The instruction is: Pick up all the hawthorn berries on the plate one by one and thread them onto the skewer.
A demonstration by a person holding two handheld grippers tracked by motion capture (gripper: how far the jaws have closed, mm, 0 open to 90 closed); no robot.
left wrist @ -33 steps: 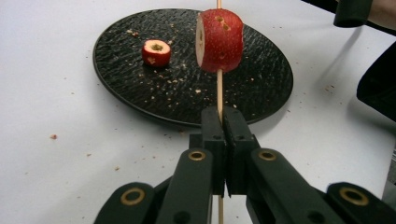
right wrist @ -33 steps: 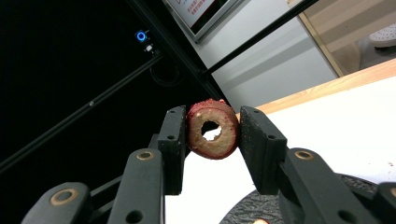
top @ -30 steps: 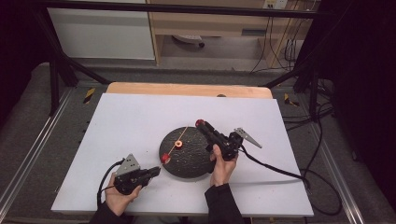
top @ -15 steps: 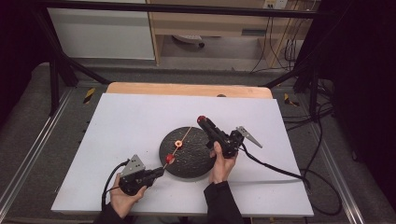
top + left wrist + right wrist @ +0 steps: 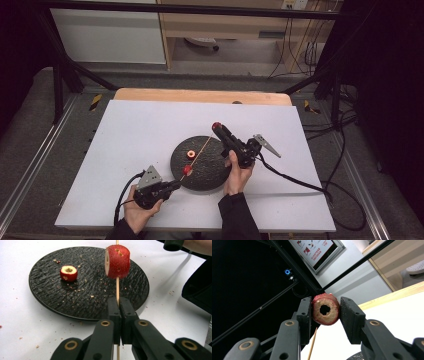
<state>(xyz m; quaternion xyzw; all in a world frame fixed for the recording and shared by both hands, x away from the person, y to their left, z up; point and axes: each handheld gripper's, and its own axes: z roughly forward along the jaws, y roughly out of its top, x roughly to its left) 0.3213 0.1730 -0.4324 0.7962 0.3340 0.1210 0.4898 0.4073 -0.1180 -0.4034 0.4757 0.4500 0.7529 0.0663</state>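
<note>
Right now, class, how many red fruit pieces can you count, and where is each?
3. One lies on the plate, piece; one is threaded on the skewer, piece; one sits between the right gripper's jaws, piece. None seems hidden.

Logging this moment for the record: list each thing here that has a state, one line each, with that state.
Left claw: shut on the skewer.
Right claw: shut on a cored fruit piece.
Skewer: held, one fruit piece threaded on it.
Threaded fruit piece: on the skewer, above the plate.
Cored fruit piece: gripped, not threaded.
Loose fruit piece: lying on the plate.
Plate: flat on the table, crumb-strewn.
</note>
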